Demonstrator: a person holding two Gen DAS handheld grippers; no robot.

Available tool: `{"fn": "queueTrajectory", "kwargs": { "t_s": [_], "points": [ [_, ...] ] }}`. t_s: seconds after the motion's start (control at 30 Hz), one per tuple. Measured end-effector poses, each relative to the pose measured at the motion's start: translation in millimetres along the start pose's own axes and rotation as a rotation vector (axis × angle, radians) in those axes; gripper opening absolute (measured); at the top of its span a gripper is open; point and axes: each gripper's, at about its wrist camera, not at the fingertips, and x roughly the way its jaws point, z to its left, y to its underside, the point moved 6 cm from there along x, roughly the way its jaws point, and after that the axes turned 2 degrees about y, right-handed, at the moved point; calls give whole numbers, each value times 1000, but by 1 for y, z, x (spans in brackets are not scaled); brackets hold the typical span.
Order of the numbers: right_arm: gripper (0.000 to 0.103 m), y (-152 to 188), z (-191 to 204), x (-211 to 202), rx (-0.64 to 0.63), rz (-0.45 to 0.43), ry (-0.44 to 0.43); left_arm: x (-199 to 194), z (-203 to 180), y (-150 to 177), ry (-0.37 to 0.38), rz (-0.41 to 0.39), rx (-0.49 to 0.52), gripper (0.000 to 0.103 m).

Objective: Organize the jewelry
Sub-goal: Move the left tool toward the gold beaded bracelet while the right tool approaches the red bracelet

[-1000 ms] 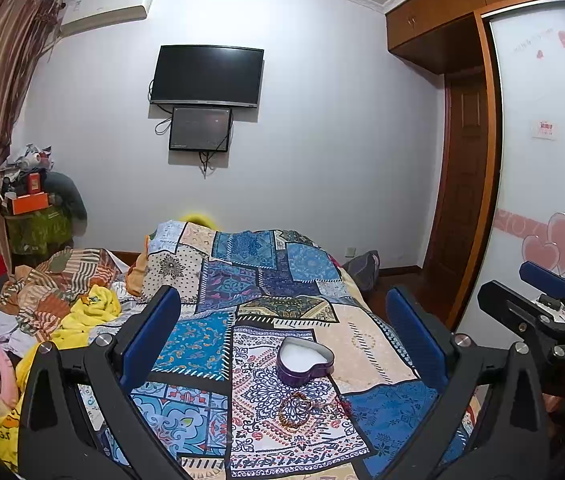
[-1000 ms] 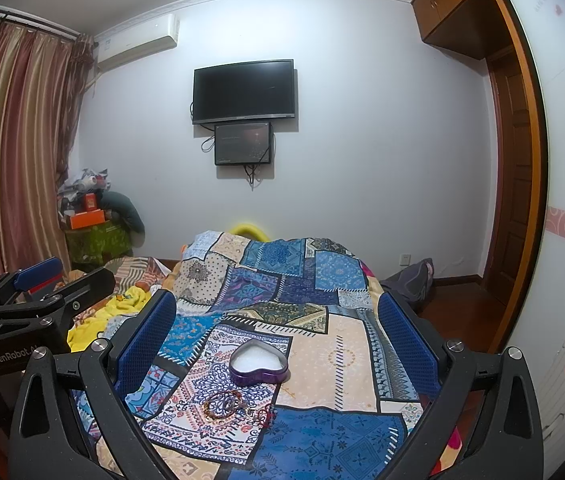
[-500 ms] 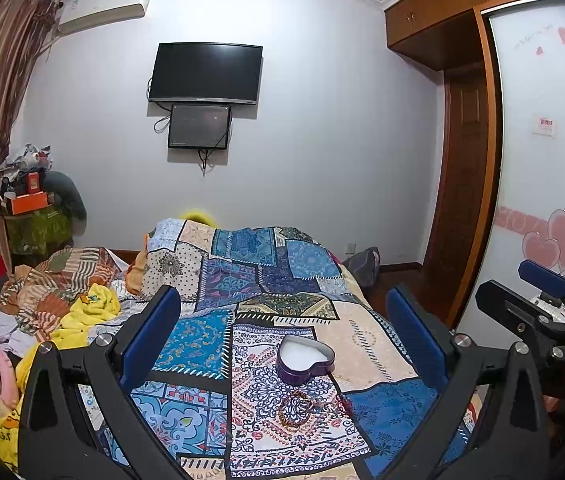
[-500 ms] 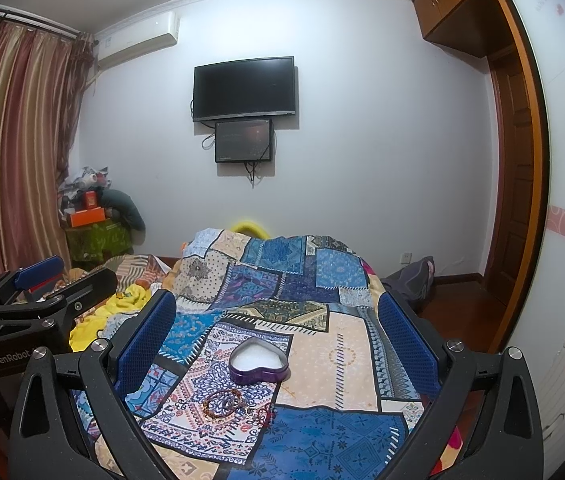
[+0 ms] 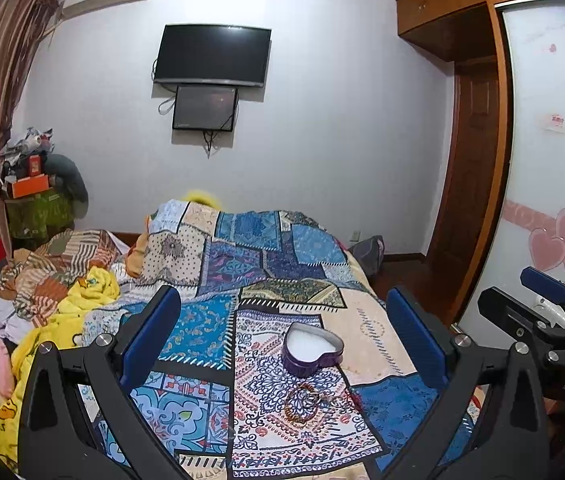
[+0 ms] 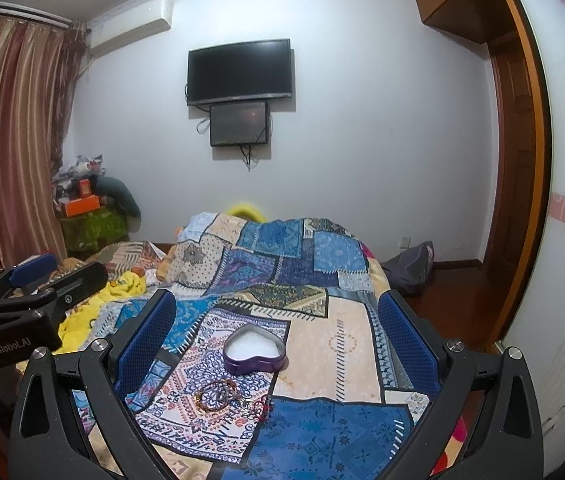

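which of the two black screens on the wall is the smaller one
The lower black screen, hung directly beneath the wide black television. It is narrower, and cables dangle from its bottom edge.

The left gripper [image 5: 282, 332] has a matte black frame with two triangular arms, each cut with a slim teardrop slot. Round silver screw heads sit at the joints near the top of each arm. Its fingers [image 5: 150, 336] are faced with dark blue pads of fine mesh texture. The right gripper [image 6: 276, 328] is built the same: black arms, silver screws, blue textured fingers [image 6: 408, 344]. Seen from the side, the left one's black body carries white lettering, "GenRobot.AI"; the right one's reads "DAS".
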Motion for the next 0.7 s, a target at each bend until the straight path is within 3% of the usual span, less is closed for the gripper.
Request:
{"fn": "queueTrajectory", "kwargs": {
  "t_s": [0.4, 0.7],
  "points": [
    [100, 37, -21, 51, 3, 175, 85, 54, 40, 26, -51, 144, 0, 101],
    [100, 74, -27, 81, 18, 333, 56, 101, 54, 71, 14, 353, 10, 79]
  ]
}}
